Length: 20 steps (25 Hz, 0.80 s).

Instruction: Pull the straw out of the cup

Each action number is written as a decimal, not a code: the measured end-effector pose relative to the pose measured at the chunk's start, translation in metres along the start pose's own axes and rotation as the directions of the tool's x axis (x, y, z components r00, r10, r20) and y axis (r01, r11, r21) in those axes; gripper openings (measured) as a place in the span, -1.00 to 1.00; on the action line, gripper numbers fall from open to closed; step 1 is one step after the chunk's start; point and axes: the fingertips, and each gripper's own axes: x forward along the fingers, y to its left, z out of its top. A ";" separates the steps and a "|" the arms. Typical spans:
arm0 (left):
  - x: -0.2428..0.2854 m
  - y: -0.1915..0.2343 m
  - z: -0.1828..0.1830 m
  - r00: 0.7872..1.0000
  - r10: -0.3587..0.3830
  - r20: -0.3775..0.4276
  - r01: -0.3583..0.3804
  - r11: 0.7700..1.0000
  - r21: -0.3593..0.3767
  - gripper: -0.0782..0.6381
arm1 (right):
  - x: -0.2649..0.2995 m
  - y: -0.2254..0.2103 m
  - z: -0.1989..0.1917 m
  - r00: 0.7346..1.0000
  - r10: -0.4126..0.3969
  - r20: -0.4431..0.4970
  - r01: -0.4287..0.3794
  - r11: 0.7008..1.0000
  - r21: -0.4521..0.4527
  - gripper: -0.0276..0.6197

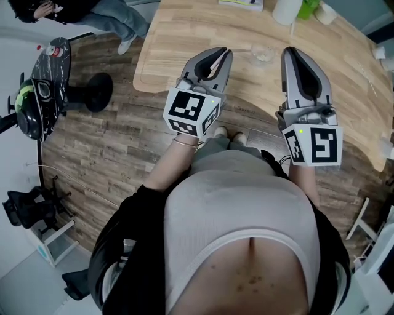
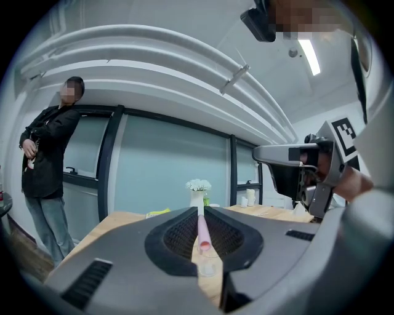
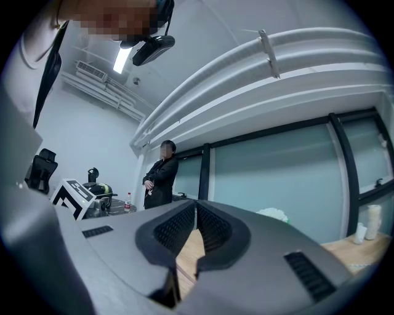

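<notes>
My left gripper [image 1: 223, 54] hovers over the near edge of the wooden table [image 1: 166, 37], shut on a pink straw [image 1: 215, 61]. In the left gripper view the pink straw [image 2: 202, 231] lies along the gap between the jaws of my left gripper [image 2: 201, 212], its open end toward the camera. A small clear cup [image 1: 263, 55] stands on the table between the two grippers and shows low in the jaw gap as the clear cup [image 2: 207, 266]. My right gripper [image 1: 294, 52] is to the right of the cup, shut with nothing in it; the right gripper [image 3: 196, 206] has its jaws meeting.
A white vase of flowers [image 2: 197, 191] and a white roll [image 1: 286, 9] stand at the table's far side. A person [image 2: 46, 160] stands off to the left. A scooter with a helmet [image 1: 37, 92] and a stool base [image 1: 92, 92] are on the floor at left.
</notes>
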 end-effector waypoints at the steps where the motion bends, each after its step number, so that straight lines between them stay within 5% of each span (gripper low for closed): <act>1: -0.001 -0.001 0.000 1.000 0.003 0.000 -0.003 1.000 0.002 -0.69 | -0.001 0.000 0.000 1.000 0.004 0.002 -0.004 1.000 0.002 -0.82; 20: -0.024 -0.032 0.007 0.998 0.043 0.051 -0.045 0.998 0.047 -0.69 | -0.034 0.010 -0.015 0.998 0.068 -0.001 -0.068 0.997 0.039 -0.82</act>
